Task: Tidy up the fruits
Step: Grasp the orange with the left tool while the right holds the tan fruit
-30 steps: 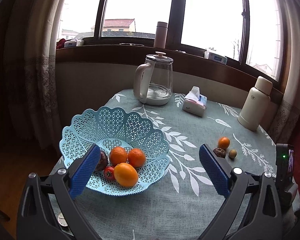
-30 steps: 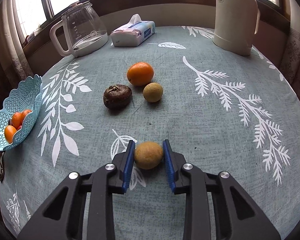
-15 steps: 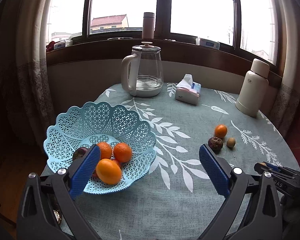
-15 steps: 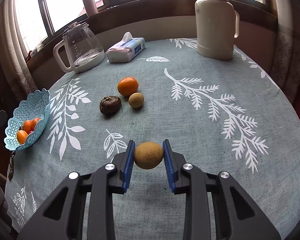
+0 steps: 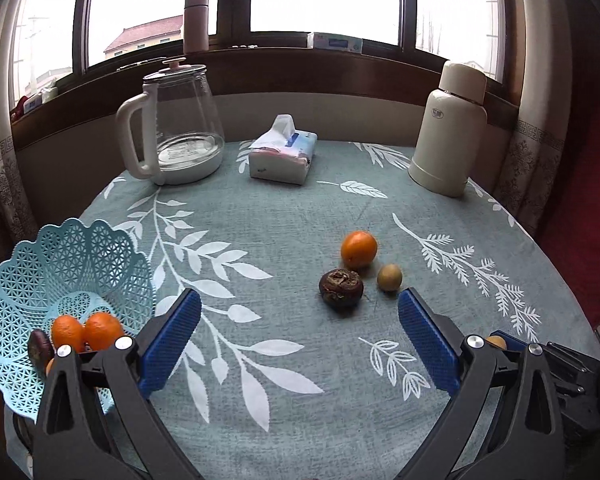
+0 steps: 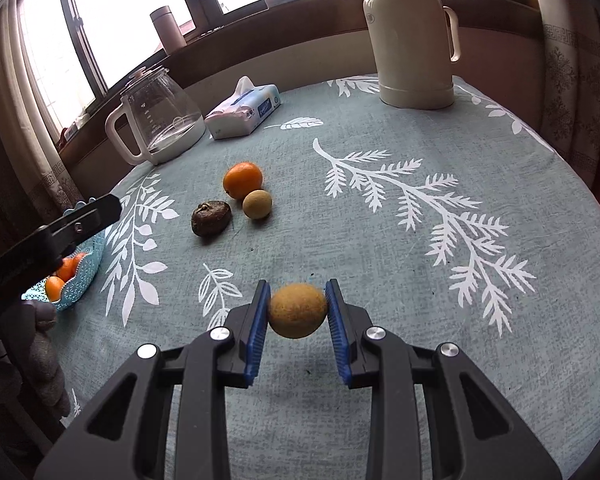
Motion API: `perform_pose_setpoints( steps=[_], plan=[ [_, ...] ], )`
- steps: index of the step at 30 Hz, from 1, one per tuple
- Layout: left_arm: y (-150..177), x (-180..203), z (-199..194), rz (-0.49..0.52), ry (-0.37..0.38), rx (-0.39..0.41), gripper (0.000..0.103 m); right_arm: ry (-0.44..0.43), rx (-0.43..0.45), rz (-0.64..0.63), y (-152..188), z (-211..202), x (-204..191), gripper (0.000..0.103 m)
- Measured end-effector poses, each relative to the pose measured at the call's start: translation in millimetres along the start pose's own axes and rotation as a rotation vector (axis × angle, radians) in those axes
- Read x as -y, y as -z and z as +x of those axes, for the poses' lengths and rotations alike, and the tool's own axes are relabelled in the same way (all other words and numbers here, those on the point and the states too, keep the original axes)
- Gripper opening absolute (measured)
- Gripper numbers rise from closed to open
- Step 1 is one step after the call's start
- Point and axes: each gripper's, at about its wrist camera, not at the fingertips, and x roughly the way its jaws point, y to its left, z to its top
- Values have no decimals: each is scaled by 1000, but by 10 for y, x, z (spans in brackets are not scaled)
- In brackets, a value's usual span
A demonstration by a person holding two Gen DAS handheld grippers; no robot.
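Blue pads of the right tool (image 6: pixel 298 312) are pressed on both sides of a small yellow-brown fruit (image 6: pixel 298 311), which is held up above the table (image 6: pixel 420 280). The left tool (image 5: pixel 299 338) is spread wide with nothing in it. On the cloth, an orange (image 5: pixel 359 249), a dark wrinkled fruit (image 5: pixel 341 288) and a little green-brown fruit (image 5: pixel 389 277) are seen close together. Oranges are lying in the blue basket (image 5: pixel 40 264) at the left edge.
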Motion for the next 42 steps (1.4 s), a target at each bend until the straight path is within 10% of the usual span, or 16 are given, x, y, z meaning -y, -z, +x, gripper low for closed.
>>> perform_pose_setpoints(
  steps=[21,28,32,42],
  plan=[
    [-423,380,1088,78,71,-121,87,-98,-3,48,41,-5,28,29],
    [-450,516,1373,98,106,-195,59,-109,-12,49,55,14,23,29],
    [-419,531,1416,90,130,-217,41,-112,-13,50,56,20,25,29],
    [-474,478,1110,67,144,-160,41,-116,2,59,52,-11,41,29]
  ],
)
